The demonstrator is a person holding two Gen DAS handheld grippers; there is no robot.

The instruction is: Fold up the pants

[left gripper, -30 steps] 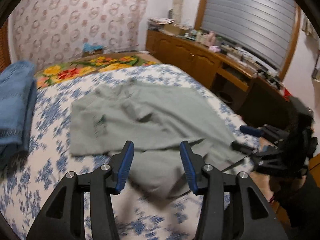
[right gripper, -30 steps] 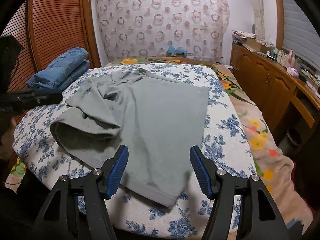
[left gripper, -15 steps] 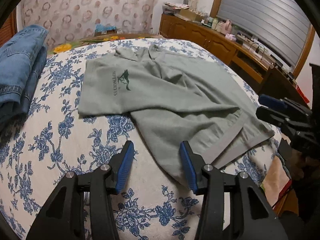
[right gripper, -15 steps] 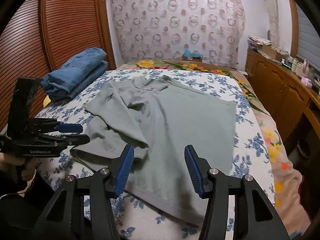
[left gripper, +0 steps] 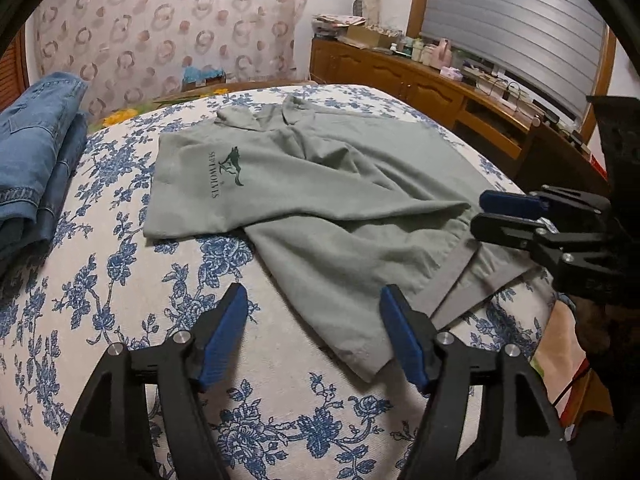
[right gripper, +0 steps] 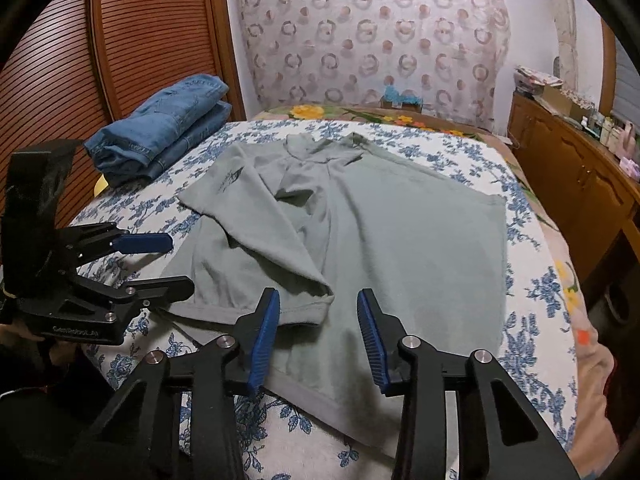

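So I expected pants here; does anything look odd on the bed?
Yes. The grey garment is a collared shirt, not pants, lying rumpled with one sleeve folded across it. The only pants are folded jeans beside it.

A bed takes up most of the room, spread with a white cover [left gripper: 120,280] printed in blue flowers. Under it lies a peach blanket [right gripper: 576,300] with yellow and orange blooms, showing along the right edge and at the far end. Behind the bed hangs a pale curtain [right gripper: 360,40] patterned with pinkish rings, and just below it sits a small box with something bright blue [right gripper: 400,96] on top. To the left stand brown louvred doors [right gripper: 140,40]. Along the right wall runs a wooden sideboard [left gripper: 400,76], its top crowded with papers, boxes [left gripper: 344,26] and a pink bottle [left gripper: 444,46]. Above it a grey roller shutter [left gripper: 520,20] is down.
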